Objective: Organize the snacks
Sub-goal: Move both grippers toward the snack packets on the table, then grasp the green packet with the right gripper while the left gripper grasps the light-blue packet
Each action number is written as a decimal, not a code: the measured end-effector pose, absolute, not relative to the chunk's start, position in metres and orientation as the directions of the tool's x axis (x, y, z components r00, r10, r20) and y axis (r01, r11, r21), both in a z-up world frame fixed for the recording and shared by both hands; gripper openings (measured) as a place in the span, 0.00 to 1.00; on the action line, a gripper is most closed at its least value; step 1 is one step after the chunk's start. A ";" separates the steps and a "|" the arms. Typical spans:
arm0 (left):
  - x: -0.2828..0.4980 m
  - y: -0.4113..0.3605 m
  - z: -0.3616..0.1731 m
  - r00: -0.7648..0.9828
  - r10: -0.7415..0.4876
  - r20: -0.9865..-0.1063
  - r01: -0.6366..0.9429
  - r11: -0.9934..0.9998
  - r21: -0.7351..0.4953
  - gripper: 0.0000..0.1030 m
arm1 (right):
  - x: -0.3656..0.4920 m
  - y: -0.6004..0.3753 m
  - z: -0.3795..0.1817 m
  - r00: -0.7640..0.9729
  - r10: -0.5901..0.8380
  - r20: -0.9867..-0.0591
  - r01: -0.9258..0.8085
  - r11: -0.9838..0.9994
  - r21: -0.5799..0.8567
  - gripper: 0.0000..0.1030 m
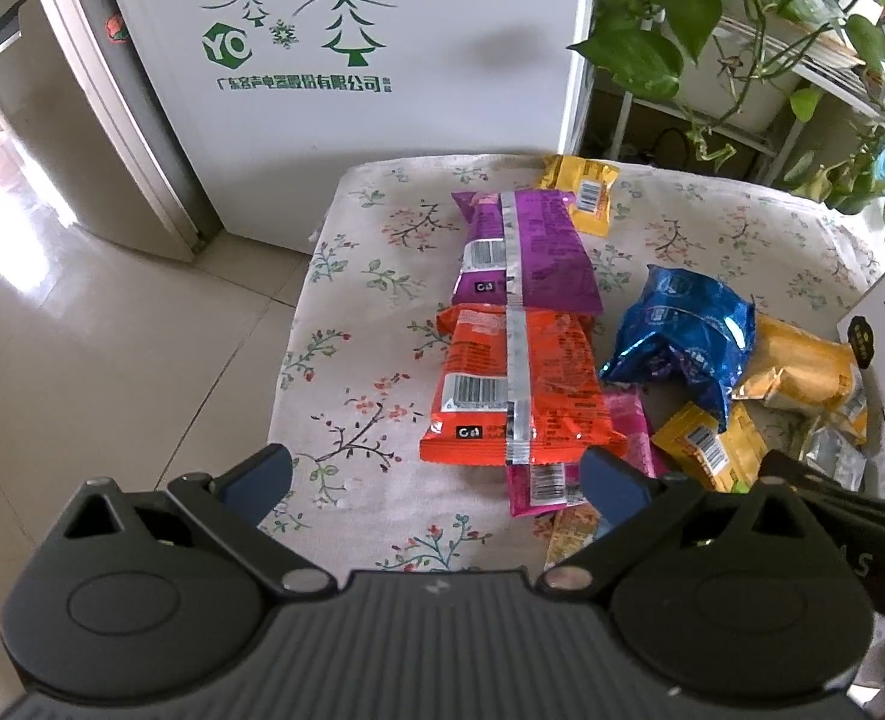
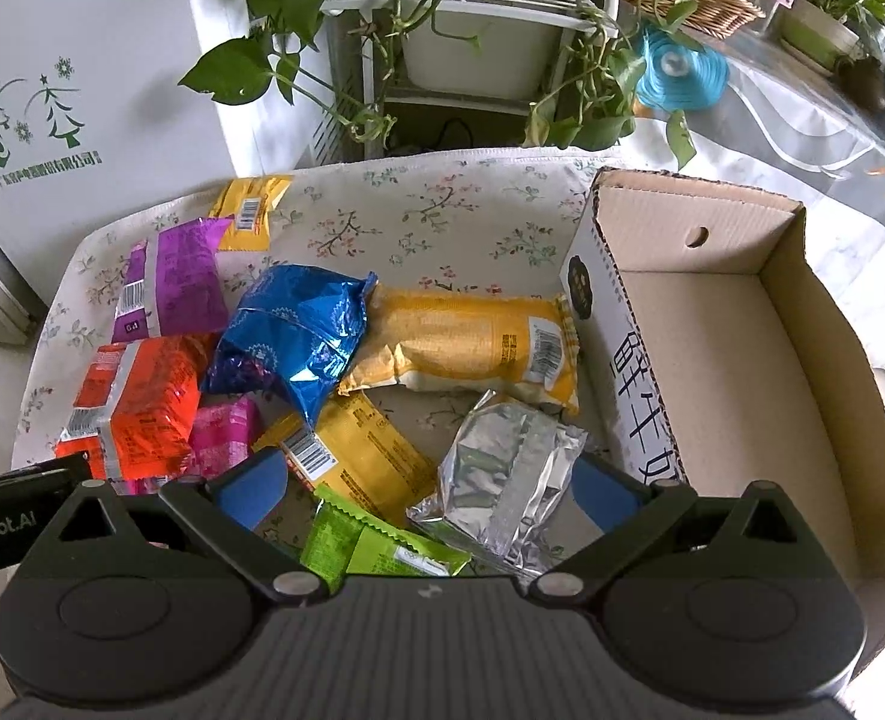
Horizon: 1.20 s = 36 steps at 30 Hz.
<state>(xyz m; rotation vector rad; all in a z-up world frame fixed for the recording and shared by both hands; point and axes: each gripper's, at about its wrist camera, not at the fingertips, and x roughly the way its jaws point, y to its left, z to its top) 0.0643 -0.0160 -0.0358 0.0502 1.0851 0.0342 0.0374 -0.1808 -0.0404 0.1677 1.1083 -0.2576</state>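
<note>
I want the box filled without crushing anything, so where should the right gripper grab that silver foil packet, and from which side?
Grip the silver foil packet across its puffed middle, coming straight down from above. It lies flat between the open right gripper fingers, with the cardboard box close on its right, so a side approach looks blocked.

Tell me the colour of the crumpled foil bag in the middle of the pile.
Blue foil bag, clearest in the right wrist view.

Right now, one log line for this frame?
left gripper: open, over orange packet | right gripper: open, over silver packet | box: empty | snacks: all on table
</note>
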 end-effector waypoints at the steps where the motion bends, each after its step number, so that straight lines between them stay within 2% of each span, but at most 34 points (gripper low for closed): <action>1: 0.064 -0.016 -0.036 0.467 0.051 -0.883 -0.002 0.998 0.056 0.98 | 0.037 -0.181 -0.040 0.420 -0.123 -0.899 0.287 0.958 0.003 1.00; 25: 0.057 -0.014 -0.034 0.472 0.029 -0.881 0.023 0.999 0.045 0.98 | 0.032 -0.181 -0.039 0.423 -0.092 -0.901 0.247 0.969 0.017 1.00; 36: 0.050 -0.008 -0.032 0.484 -0.026 -0.875 0.080 0.997 0.014 0.98 | 0.025 -0.203 -0.045 0.380 0.097 -0.920 0.271 0.939 0.211 1.00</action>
